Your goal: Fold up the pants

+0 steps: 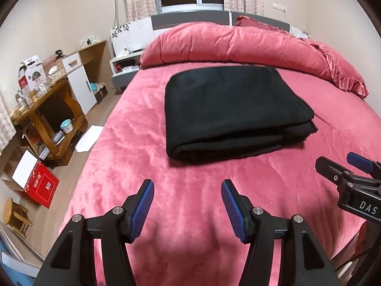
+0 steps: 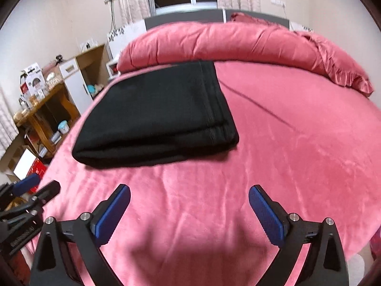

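folded black pants, inner layers hidden; right gripper cut off

Both views are evenly lit by warm indoor light. A soft dark shadow is cast on the bed between and beneath each pair of tongs. Straight lines are bowed and corners blackened by fisheye distortion; the right wrist view is slightly blurred.

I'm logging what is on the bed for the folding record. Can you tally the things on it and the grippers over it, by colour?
Black: 1, the folded pants
Pink: 2, the bed cover and the rolled quilt by the headboard
Black with blue fingers: 2, the left gripper and the right gripper, both open and empty
Total: 5
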A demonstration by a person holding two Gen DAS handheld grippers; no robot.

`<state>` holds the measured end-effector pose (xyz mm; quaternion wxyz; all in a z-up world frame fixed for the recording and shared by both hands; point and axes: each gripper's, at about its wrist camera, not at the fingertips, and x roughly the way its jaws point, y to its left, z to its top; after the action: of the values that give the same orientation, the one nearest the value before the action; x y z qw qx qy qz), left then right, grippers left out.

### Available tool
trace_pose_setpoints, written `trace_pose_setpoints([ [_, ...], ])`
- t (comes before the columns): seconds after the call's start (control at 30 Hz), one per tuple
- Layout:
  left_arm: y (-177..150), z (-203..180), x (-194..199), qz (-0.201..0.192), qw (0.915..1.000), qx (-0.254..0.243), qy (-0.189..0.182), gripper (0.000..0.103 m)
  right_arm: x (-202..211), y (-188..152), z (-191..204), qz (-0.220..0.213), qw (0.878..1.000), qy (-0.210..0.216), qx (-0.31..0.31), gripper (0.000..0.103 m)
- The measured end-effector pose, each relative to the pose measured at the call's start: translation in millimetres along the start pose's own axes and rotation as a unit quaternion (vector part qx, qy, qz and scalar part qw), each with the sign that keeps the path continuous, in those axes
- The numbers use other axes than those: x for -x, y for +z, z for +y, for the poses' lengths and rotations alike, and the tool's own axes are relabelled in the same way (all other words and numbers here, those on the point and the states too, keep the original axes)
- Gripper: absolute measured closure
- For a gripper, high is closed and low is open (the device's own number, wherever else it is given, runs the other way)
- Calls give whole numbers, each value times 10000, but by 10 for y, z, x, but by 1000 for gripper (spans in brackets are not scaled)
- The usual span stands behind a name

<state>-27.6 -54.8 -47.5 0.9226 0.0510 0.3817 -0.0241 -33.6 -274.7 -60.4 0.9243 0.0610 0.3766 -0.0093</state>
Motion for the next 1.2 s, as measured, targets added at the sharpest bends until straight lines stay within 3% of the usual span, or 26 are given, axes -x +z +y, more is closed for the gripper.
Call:
trace_pose_setpoints([
  [0.27, 41, 65, 267, -390, 9988, 290, 42, 43, 346, 26, 96, -510, 9986, -156, -39, 0],
  [0.53, 53, 49, 375, -568, 9979, 299, 68, 43, 520, 28, 264, -946, 9944, -313, 355, 0],
  [1.2, 28, 36, 446, -766, 9963, 362, 133, 43, 500, 19, 210, -887, 9954, -257, 273, 0],
])
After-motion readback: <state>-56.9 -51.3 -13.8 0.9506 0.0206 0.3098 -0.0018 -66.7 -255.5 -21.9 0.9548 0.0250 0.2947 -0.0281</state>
